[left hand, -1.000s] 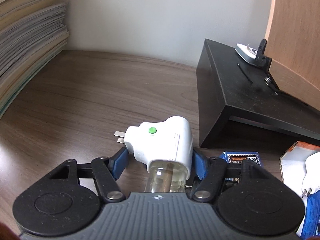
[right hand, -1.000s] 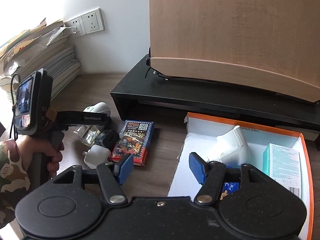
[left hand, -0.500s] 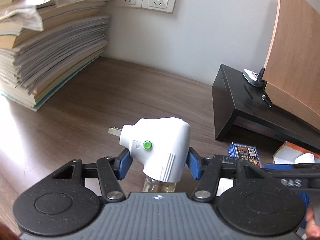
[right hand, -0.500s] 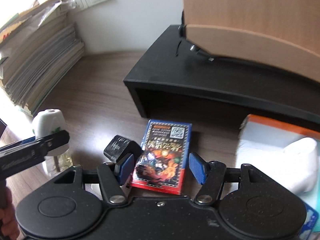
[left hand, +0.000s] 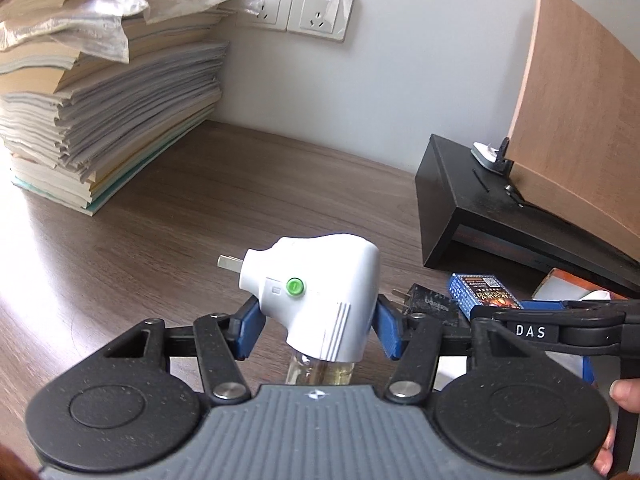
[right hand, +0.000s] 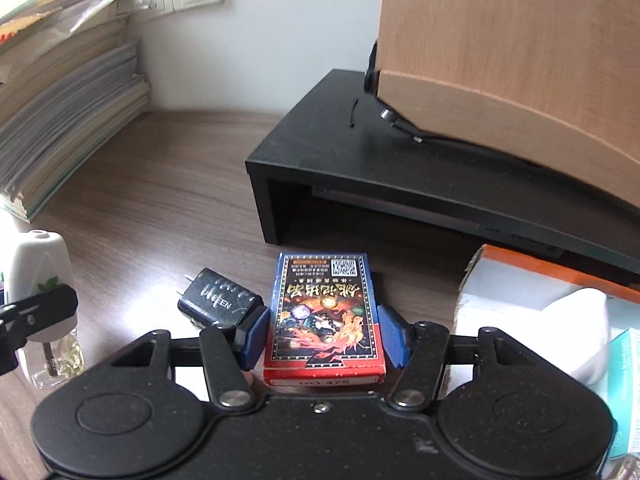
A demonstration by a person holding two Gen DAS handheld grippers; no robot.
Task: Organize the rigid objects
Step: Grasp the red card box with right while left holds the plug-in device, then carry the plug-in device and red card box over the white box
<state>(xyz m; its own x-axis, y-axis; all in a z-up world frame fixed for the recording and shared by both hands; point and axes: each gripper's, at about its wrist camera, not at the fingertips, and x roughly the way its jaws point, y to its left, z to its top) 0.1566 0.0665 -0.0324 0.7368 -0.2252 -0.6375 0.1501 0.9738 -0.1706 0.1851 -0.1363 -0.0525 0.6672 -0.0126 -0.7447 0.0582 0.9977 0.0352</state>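
My left gripper point(left hand: 318, 326) is shut on a white plug-in vaporizer point(left hand: 320, 292) with a green button and a clear liquid bottle below, held above the wooden desk. It also shows in the right wrist view point(right hand: 38, 304) at far left. My right gripper point(right hand: 324, 332) is open, its blue pads either side of a blue and red card box point(right hand: 324, 316) that lies flat on the desk. A black charger point(right hand: 218, 304) lies just left of the box. An orange-edged white box point(right hand: 560, 280) at right holds a white adapter point(right hand: 576, 320) and a teal carton.
A black monitor riser point(right hand: 400, 168) with a wooden panel point(right hand: 520, 52) on it stands behind. A tall stack of books and papers point(left hand: 100, 112) fills the back left. Wall sockets point(left hand: 296, 8) sit above the desk. The right gripper shows in the left wrist view point(left hand: 560, 320).
My left gripper has lifted the vaporizer and tilted upward. My right gripper has moved left from the white box and down over the card box.
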